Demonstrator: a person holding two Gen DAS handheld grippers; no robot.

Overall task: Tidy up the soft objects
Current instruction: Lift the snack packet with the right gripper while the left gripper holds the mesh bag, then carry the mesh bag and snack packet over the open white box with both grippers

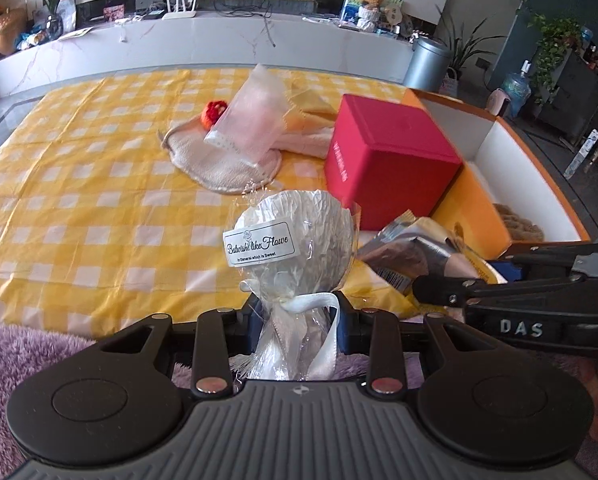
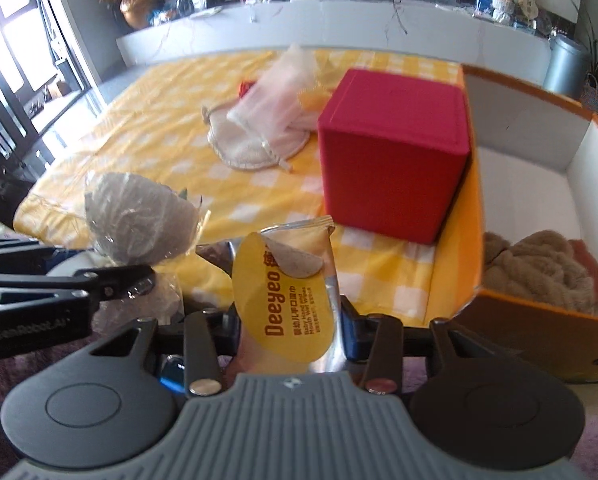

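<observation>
My left gripper is shut on the stem of a white wrapped flower in clear cellophane with a label; the flower stands upright above the jaws. The same flower shows at the left of the right wrist view. My right gripper is shut on a yellow pack of wet wipes, held upright off the cloth. The pack also shows in the left wrist view beside the right gripper's arm. A round cream cloth pad, a sheer pouch and a folded towel lie on the yellow checked tablecloth.
A red cube box stands on the cloth just ahead. To the right is an open orange box with white walls and a brown fluffy item inside. A purple fluffy rug lies under the grippers. A long white counter runs behind.
</observation>
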